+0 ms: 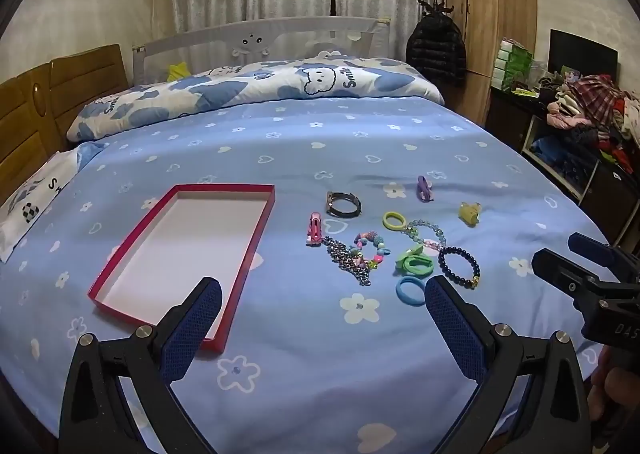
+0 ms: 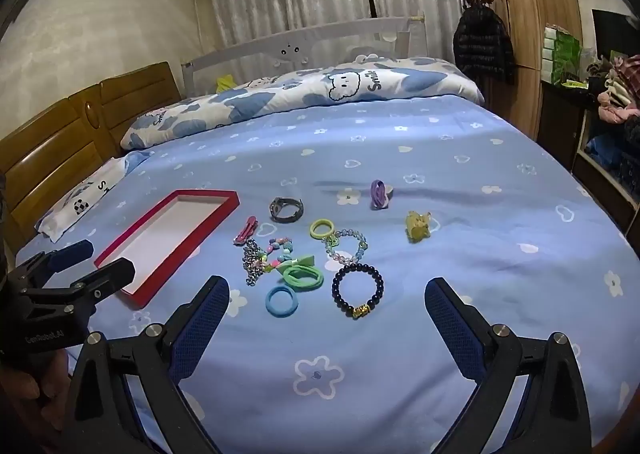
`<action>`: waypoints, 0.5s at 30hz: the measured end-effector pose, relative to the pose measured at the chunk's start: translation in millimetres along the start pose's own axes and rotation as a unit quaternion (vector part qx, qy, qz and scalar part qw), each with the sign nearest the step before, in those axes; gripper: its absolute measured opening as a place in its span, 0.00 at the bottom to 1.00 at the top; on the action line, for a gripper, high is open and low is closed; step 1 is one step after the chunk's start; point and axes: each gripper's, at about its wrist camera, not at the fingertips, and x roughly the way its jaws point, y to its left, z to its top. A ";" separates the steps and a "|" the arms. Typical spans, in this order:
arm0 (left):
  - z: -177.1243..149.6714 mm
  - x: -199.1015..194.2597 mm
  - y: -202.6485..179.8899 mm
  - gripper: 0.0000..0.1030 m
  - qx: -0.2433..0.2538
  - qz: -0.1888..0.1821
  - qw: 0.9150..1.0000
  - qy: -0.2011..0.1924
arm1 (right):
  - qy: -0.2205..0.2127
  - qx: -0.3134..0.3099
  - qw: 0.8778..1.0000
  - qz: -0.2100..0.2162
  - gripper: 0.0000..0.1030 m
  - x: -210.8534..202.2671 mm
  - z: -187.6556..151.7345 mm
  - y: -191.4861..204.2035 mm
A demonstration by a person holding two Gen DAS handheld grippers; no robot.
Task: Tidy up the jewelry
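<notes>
Nothing sorted yet: red tray (image 1: 120, 278) sits bare, the bracelets (image 2: 357, 290) and hair ties (image 2: 281, 301) all lie right of it; left gripper (image 1: 323, 294) and right gripper (image 2: 327, 294) gape wide, holding nothing.

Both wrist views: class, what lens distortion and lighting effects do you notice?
Left wrist view: fisheye bends the bed's edge into a curve, corners are black, light is dim and even. Right wrist view: same bulge, wardrobe leans, open right gripper looms large, sheet without glare.

The left gripper (image 1: 322, 294) and the right gripper (image 2: 326, 294) both hang tilted downward above the bed sheet (image 1: 304, 334). Each has its jaws spread wide with nothing between them.
</notes>
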 end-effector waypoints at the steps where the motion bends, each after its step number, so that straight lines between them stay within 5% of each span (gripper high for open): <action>1: 0.1 0.1 1.1 0.99 -0.002 -0.001 1.000 -0.001 | 0.001 0.001 1.000 0.000 0.96 0.2 0.4 -0.5; 15: 0.0 -3.0 -1.1 0.99 -0.004 -0.001 1.000 0.001 | -0.003 0.003 1.000 0.005 0.96 -5.9 3.6 2.3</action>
